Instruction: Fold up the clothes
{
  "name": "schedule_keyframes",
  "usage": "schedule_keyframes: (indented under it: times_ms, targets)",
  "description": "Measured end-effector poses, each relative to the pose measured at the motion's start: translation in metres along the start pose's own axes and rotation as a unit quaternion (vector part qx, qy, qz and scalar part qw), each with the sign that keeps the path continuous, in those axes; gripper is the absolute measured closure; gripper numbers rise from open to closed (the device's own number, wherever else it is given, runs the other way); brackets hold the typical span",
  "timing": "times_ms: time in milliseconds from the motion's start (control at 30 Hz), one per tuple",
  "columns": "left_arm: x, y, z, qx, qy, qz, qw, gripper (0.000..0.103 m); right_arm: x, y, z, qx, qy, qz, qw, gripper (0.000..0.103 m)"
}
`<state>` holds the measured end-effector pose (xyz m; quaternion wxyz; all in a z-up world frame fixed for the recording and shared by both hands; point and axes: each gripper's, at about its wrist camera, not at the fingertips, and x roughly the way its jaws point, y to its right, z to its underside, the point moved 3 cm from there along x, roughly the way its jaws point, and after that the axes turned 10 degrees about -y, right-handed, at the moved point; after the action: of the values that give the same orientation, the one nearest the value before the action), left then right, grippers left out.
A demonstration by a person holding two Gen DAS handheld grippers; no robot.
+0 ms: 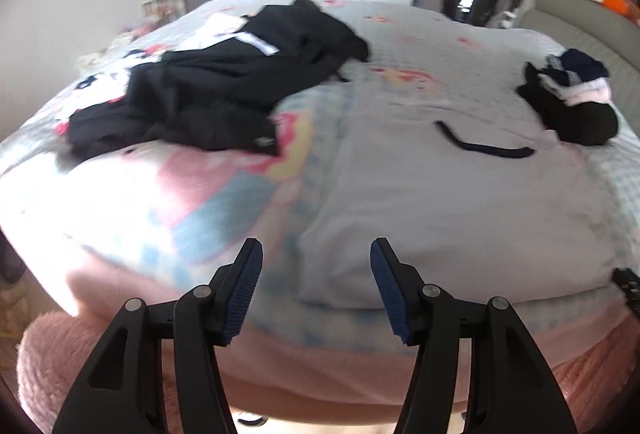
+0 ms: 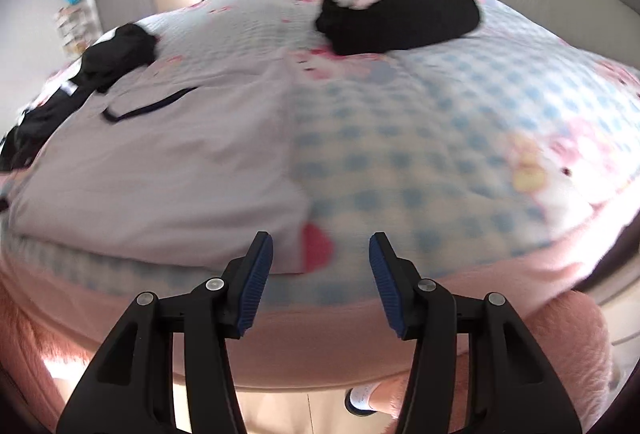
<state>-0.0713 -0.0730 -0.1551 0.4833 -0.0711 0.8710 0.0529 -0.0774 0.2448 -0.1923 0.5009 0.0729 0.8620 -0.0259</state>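
A pale lilac shirt (image 1: pixel 440 194) with a dark collar (image 1: pixel 480 148) lies spread flat on the bed, its hem toward me. My left gripper (image 1: pixel 316 254) hovers open over the hem's near left corner, with nothing between its blue pads. In the right wrist view the same shirt (image 2: pixel 160 162) fills the left half. My right gripper (image 2: pixel 321 246) stands open just past the shirt's near right corner, also with nothing between its pads. A heap of unfolded black clothes (image 1: pixel 208 94) lies at the far left of the bed. A stack of folded clothes (image 2: pixel 400 18) rests near the headboard.
The bed cover (image 2: pixel 420 154) is blue-checked with cartoon prints, and a pink fluffy blanket edge (image 1: pixel 320 366) hangs at the front. A grey headboard (image 1: pixel 580 22) is at the right. A door, cabinets and a clothes rack stand behind. A person's foot (image 2: pixel 360 400) shows below.
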Motion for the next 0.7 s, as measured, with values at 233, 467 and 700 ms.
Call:
schedule_keyframes:
  times_ms: [233,467,700]
  targets:
    - [0.013,-0.016,-0.004,-0.021,-0.061,-0.079,0.9948,0.04,0.007,0.007,0.003,0.004,-0.025,0.069,0.997,0.048]
    - [0.008,0.017,-0.028,0.016,-0.035,0.016,0.9991,0.04,-0.005,0.006,-0.02,0.025,-0.005,0.018,0.999,0.048]
    - [0.019,0.051,-0.067,0.108,-0.047,0.032,0.9925,0.039,-0.022,-0.022,-0.066,-0.033,0.041,0.001,0.999,0.048]
